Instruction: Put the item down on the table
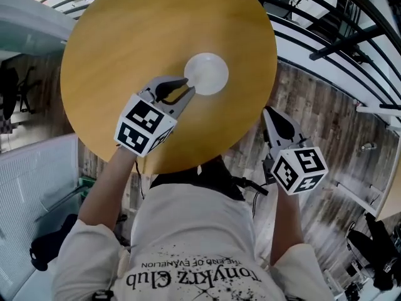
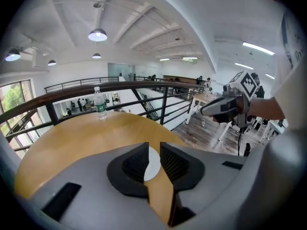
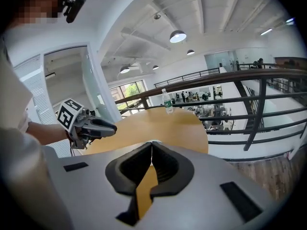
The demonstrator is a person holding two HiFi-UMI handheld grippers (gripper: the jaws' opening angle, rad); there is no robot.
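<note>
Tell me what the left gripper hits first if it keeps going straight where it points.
Most likely the white disc on the round table, which lies in line just past the left gripper. Depth is unclear; it might touch bare tabletop just short of it.

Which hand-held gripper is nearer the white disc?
Left. The left hand-held gripper is at the white disc's near edge, over the table; the right hand-held gripper is off the table's edge, farther away.

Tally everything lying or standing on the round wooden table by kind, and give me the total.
white round disc: 1
water bottle: 1
Total: 2
</note>
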